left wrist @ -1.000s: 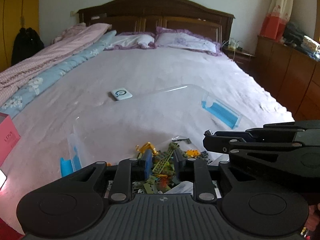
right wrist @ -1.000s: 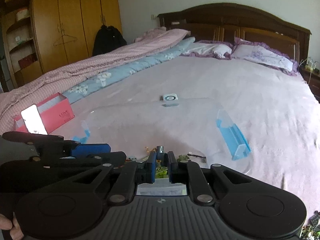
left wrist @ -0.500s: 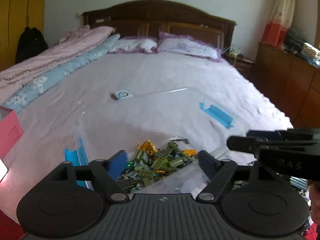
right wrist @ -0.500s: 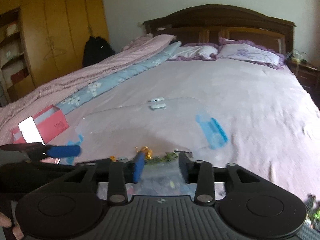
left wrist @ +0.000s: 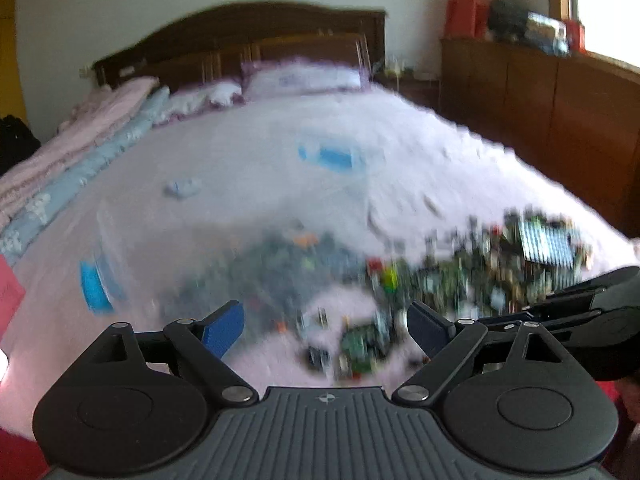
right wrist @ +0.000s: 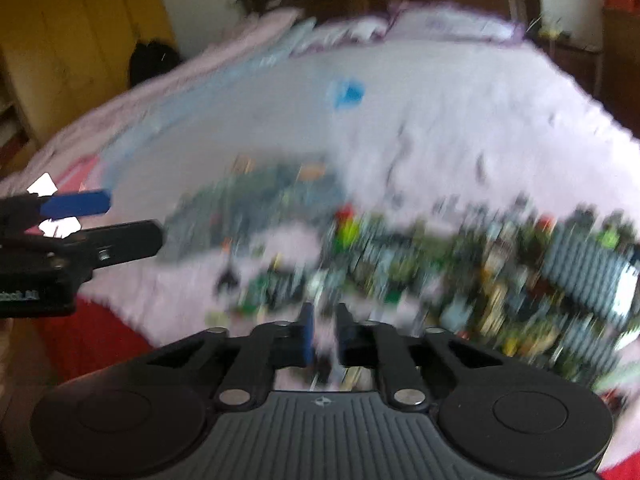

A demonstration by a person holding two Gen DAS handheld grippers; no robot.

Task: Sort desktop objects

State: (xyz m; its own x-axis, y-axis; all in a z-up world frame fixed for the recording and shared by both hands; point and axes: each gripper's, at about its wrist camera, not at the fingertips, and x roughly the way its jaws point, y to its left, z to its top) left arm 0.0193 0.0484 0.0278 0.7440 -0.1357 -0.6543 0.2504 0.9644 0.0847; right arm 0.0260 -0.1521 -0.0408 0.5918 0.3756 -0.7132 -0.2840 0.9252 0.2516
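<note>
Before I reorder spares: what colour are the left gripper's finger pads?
Blue; the pads show best in the left wrist view.

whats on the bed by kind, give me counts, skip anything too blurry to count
clear bin with blue latches: 1
small white pad: 1
pillows: 2
grey studded baseplate: 1
pink box at the left edge: 1
loose bricks: too blurred to count, left out
total: 6
</note>
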